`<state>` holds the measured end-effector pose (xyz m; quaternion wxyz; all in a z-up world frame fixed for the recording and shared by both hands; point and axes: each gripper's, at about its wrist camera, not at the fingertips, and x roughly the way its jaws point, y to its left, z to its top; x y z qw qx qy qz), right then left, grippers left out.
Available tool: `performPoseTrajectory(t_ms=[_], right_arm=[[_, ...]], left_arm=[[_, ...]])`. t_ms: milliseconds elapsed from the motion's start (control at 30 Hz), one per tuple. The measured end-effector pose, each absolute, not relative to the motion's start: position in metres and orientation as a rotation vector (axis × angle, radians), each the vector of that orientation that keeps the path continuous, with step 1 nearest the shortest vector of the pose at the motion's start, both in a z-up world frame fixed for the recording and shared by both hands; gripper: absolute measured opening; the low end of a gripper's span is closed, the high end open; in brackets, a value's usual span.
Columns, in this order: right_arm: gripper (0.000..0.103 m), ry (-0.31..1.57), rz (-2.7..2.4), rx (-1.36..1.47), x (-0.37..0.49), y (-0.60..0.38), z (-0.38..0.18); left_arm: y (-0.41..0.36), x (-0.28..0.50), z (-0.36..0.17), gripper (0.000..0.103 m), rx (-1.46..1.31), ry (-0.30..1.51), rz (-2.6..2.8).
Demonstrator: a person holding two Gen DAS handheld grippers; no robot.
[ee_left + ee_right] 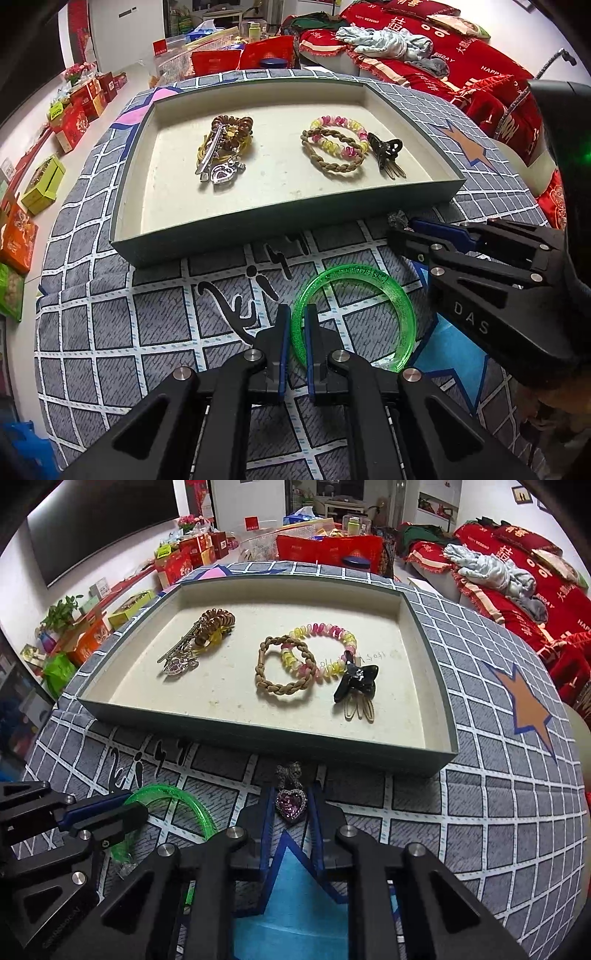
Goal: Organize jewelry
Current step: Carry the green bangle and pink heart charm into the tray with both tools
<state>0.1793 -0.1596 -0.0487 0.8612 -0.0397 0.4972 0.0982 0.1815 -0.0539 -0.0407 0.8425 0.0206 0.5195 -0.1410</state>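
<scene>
Both my grippers sit low over the checked cloth [122, 325], each with a piece of jewelry between its fingers, just in front of the tray [236, 245].

The cloth carries the tray toward its far edge; inside the tray I see a brown coiled hair tie with a metal clip [223, 147] at the left, and a braided band [334, 153], a pink-and-yellow coil [341, 127] and a black claw clip [386, 151] at the right. My left gripper [294, 332] is closed on the near rim of the green bangle [369, 291], which lies near the cloth's front edge. My right gripper [290, 805] has its fingers close around the heart pendant [291, 801], just beside the tray's front wall; I cannot tell if the pads press it.
</scene>
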Motion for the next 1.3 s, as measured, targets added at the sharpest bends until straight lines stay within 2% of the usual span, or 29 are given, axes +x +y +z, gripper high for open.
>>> performPoseTrajectory(t_ms=[533,833,1300], right_arm=[[0.019,1.019,0.185,0.066,0.157,-0.180,-0.026],[0.019,0.979,0.179,0.113,0.148,-0.189,-0.002],[0.019,0.919,0.154,0.150,0.185,-0.199,0.031]], left_arm=[[-0.045,0.174,-0.025,0.024,0.019,1.070,-0.322],[-0.036,0.174,0.005,0.024,0.016,1.009,-0.344],[-0.034,0.226,0.036,0.024,0.020,0.931,-0.328]])
